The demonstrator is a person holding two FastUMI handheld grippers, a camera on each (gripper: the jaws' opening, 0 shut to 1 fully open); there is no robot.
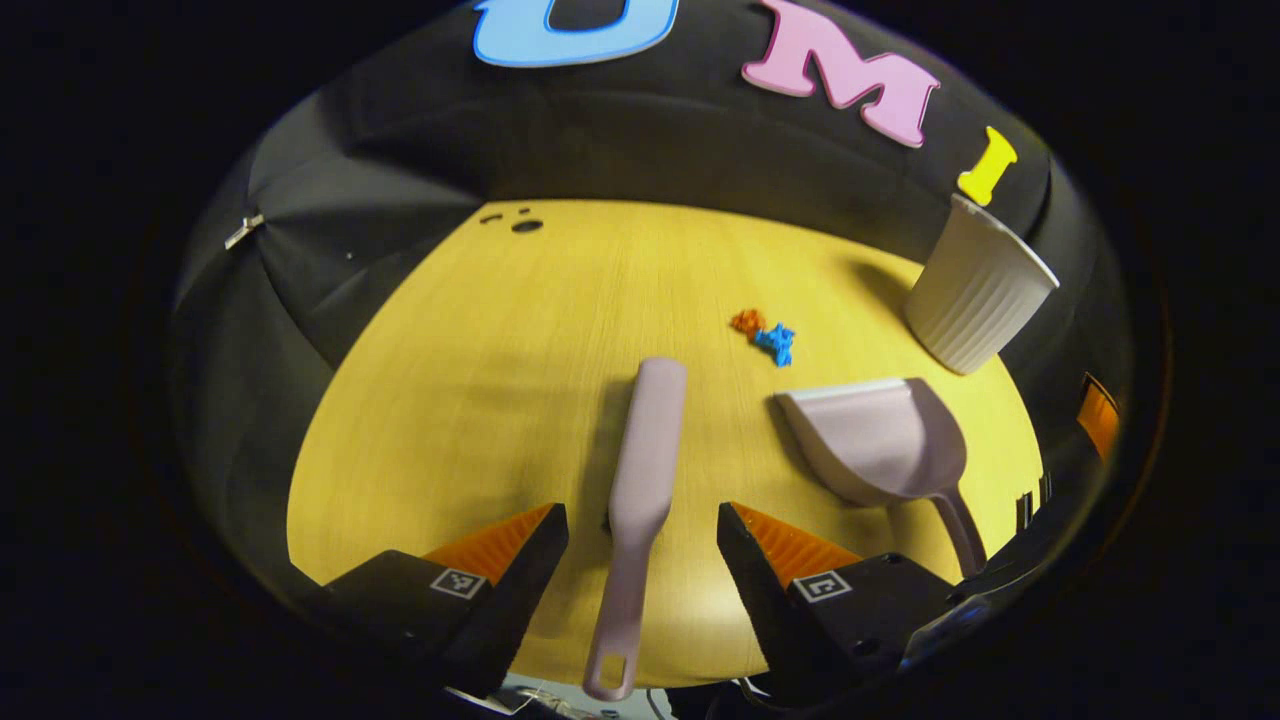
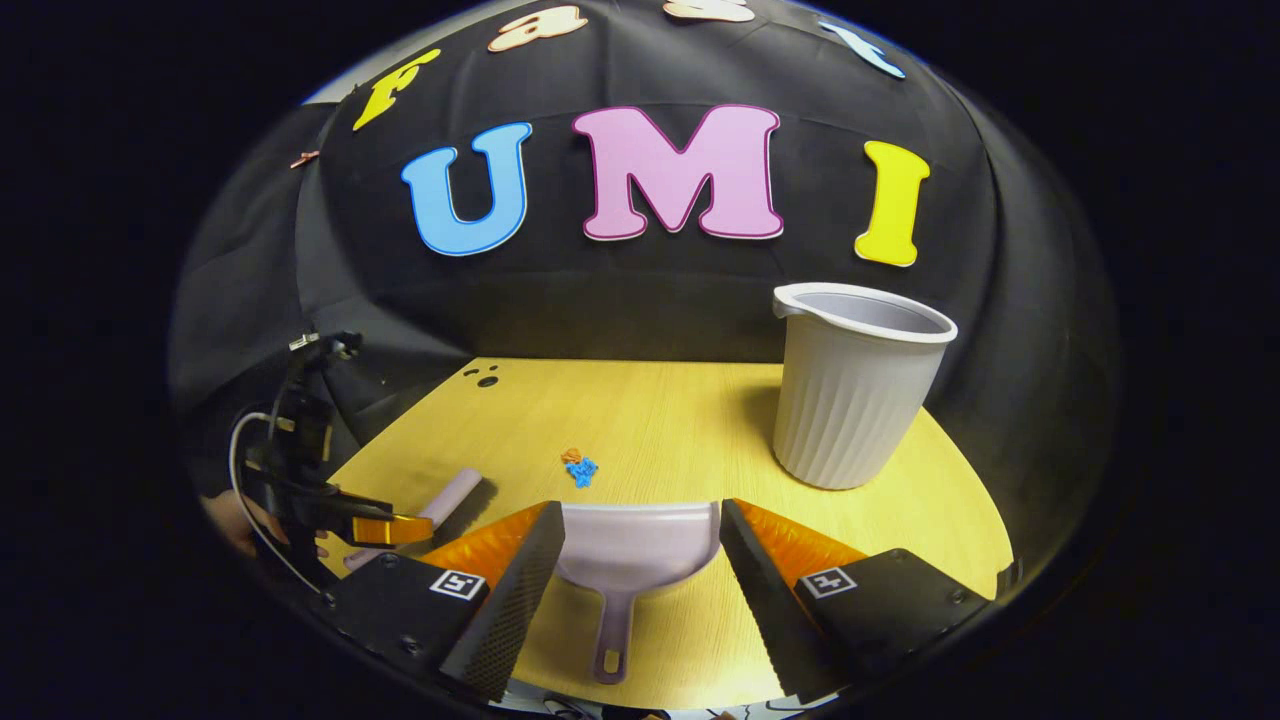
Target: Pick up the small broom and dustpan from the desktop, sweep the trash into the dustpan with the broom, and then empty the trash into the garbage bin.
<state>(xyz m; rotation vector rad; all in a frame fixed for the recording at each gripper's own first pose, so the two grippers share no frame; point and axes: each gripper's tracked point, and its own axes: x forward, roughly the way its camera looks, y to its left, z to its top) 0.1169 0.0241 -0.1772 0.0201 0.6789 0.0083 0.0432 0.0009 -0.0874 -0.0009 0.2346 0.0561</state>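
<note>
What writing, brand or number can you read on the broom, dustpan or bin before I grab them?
Small broom: none.
Dustpan: none.
Garbage bin: none, plain ribbed wall.
Square tags: coded black-and-white patterns, no readable words.

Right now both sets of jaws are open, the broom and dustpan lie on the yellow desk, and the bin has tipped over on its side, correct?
Not quite: the bin stands upright on the desk, open mouth up, as the right gripper view shows. The rest holds: both jaws are open, with the broom and dustpan lying ungrasped on the desk.
</note>
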